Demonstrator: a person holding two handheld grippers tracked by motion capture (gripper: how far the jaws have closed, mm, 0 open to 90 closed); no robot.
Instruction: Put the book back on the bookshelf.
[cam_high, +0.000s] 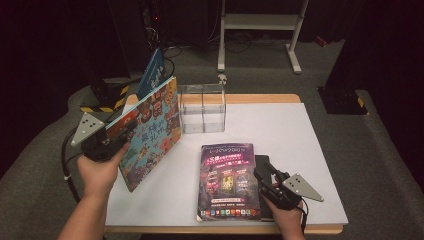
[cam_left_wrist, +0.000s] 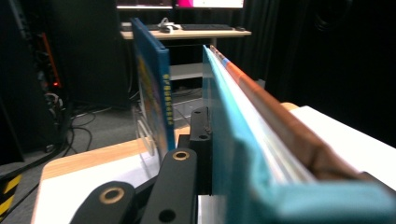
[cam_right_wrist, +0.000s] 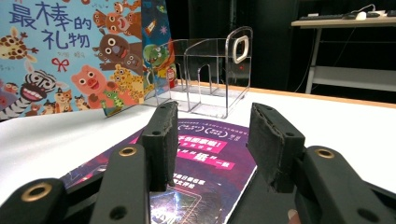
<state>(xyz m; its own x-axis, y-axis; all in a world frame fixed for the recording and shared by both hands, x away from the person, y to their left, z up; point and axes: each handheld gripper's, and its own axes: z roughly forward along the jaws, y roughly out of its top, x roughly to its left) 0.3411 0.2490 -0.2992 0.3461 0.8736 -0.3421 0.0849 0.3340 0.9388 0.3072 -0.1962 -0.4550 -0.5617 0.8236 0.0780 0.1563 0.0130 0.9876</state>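
Note:
My left gripper (cam_high: 121, 134) is shut on the lower left edge of a colourful animal picture book (cam_high: 152, 127). The book is lifted and tilted, with its lower corner near the white table top. In the left gripper view the book's teal edge (cam_left_wrist: 243, 154) runs away from me beside one black finger (cam_left_wrist: 201, 133). My right gripper (cam_high: 263, 169) is open, low over the right edge of a purple magazine (cam_high: 227, 182) lying flat. Nothing is between its pads (cam_right_wrist: 163, 140), and the magazine (cam_right_wrist: 205, 158) lies under them.
A clear acrylic book holder (cam_high: 202, 107) stands at the back of the white table (cam_high: 300, 150). A blue book (cam_high: 152, 72) stands upright behind the picture book. A dark flat book (cam_high: 261, 162) lies against the magazine's right side. A metal stand (cam_high: 260, 22) is on the floor beyond.

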